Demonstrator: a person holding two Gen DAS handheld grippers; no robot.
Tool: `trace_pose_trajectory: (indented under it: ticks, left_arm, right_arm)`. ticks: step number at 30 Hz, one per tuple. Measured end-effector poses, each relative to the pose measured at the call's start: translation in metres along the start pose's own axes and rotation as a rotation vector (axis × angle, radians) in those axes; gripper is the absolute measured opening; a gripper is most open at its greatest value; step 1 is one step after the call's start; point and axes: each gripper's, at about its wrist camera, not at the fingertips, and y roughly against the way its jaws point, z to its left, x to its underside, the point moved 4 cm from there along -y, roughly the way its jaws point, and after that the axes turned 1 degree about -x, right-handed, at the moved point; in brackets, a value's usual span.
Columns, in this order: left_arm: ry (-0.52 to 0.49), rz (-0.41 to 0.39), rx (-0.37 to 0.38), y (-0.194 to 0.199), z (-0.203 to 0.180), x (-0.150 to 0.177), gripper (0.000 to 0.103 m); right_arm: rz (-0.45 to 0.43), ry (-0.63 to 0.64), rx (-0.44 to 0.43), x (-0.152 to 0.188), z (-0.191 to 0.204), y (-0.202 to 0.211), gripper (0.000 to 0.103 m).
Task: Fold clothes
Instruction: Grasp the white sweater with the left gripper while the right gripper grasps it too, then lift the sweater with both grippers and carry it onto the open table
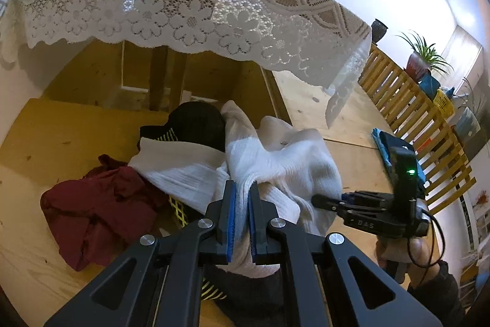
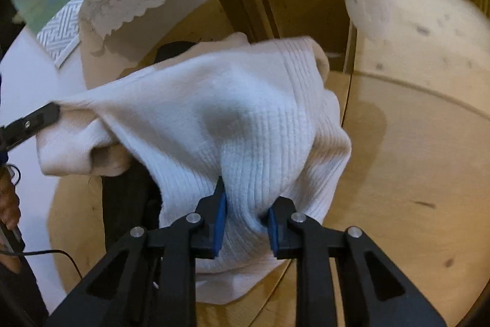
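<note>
A white ribbed knit sweater (image 1: 275, 161) is held up over the wooden floor (image 1: 46, 143). My left gripper (image 1: 242, 190) is shut on a bunched fold of it, cloth squeezed between the blue pads. In the left wrist view my right gripper (image 1: 320, 200) comes in from the right, its tips pinching the sweater's edge. In the right wrist view the sweater (image 2: 245, 112) hangs spread in front, and my right gripper (image 2: 245, 206) is shut on a thick wad of its lower edge. My left gripper (image 2: 49, 114) grips the sweater's left corner there.
A maroon garment (image 1: 101, 210) and a black garment with yellow stripes (image 1: 190, 124) lie crumpled on the floor under the sweater. A table with a lace cloth (image 1: 183, 5) stands close behind. A slatted wooden rail (image 1: 413, 118) with potted plants (image 1: 424, 57) runs along the right.
</note>
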Motion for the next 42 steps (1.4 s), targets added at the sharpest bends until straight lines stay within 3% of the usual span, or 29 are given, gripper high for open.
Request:
trace_pose_trajectory:
  ticks: [4, 9, 13, 19, 23, 25, 30, 37, 42]
  left_arm:
    - [0.011, -0.038, 0.017, 0.017, -0.001, -0.005, 0.006]
    - [0.002, -0.147, 0.029, 0.077, -0.011, -0.026, 0.006]
    - [-0.053, -0.203, 0.059, 0.134, -0.04, -0.022, 0.006]
    - [-0.142, -0.285, 0.104, 0.221, -0.087, -0.012, 0.006]
    - [-0.201, -0.34, 0.135, 0.278, -0.118, -0.006, 0.006]
    - [-0.219, -0.33, 0.164, 0.291, -0.13, 0.001, 0.006]
    - [-0.251, -0.251, 0.214, 0.281, -0.161, 0.019, 0.006]
    - [-0.245, -0.078, 0.191, 0.196, -0.178, 0.037, 0.006]
    - [-0.273, -0.038, 0.189, 0.171, -0.195, 0.043, 0.006]
  right_arm:
    - [-0.098, 0.018, -0.027, -0.018, 0.024, 0.053, 0.018]
    - [-0.221, 0.041, -0.062, -0.041, 0.053, 0.119, 0.016]
    - [-0.308, 0.066, -0.081, -0.051, 0.078, 0.174, 0.016]
    - [-0.402, 0.094, -0.064, -0.031, 0.113, 0.267, 0.014]
    - [-0.429, 0.127, -0.054, 0.006, 0.129, 0.328, 0.01]
    - [-0.431, 0.14, -0.018, 0.024, 0.129, 0.354, 0.01]
    - [-0.427, 0.158, 0.077, 0.067, 0.126, 0.41, 0.01]
    - [-0.31, 0.058, 0.201, 0.104, 0.065, 0.376, 0.01]
    - [-0.289, 0.005, 0.233, 0.117, 0.033, 0.377, 0.01]
